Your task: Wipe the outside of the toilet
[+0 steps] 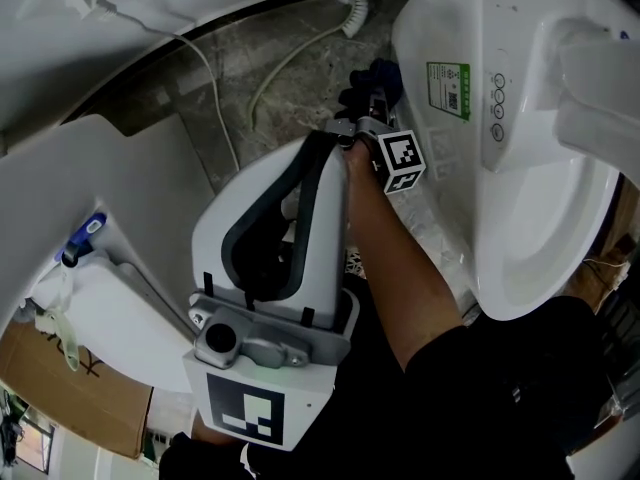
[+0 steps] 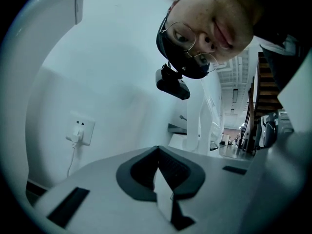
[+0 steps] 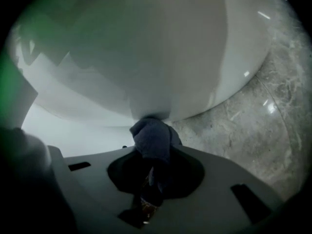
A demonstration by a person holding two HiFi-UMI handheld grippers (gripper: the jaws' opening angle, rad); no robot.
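The white toilet [image 1: 520, 218] fills the right of the head view, its rim facing me; a green label [image 1: 447, 90] is on its side. My right gripper [image 1: 365, 118] reaches down to the bowl's left flank, shut on a dark blue cloth [image 1: 375, 76]. In the right gripper view the cloth [image 3: 152, 138] bunches out of the right gripper [image 3: 153, 155] and presses against the curved underside of the toilet [image 3: 161, 48]. My left gripper [image 1: 325, 143] is raised close under the head camera, away from the toilet. In its own view the left gripper [image 2: 158, 152] is shut and holds nothing.
Grey marble floor [image 1: 290, 48] lies beside the toilet base. A white cable [image 1: 215, 98] runs across it to a wall socket [image 2: 80, 132]. A white hose end [image 1: 352, 13] hangs at the back. A blue-capped bottle [image 1: 82, 240] and cardboard box [image 1: 80, 398] are at left.
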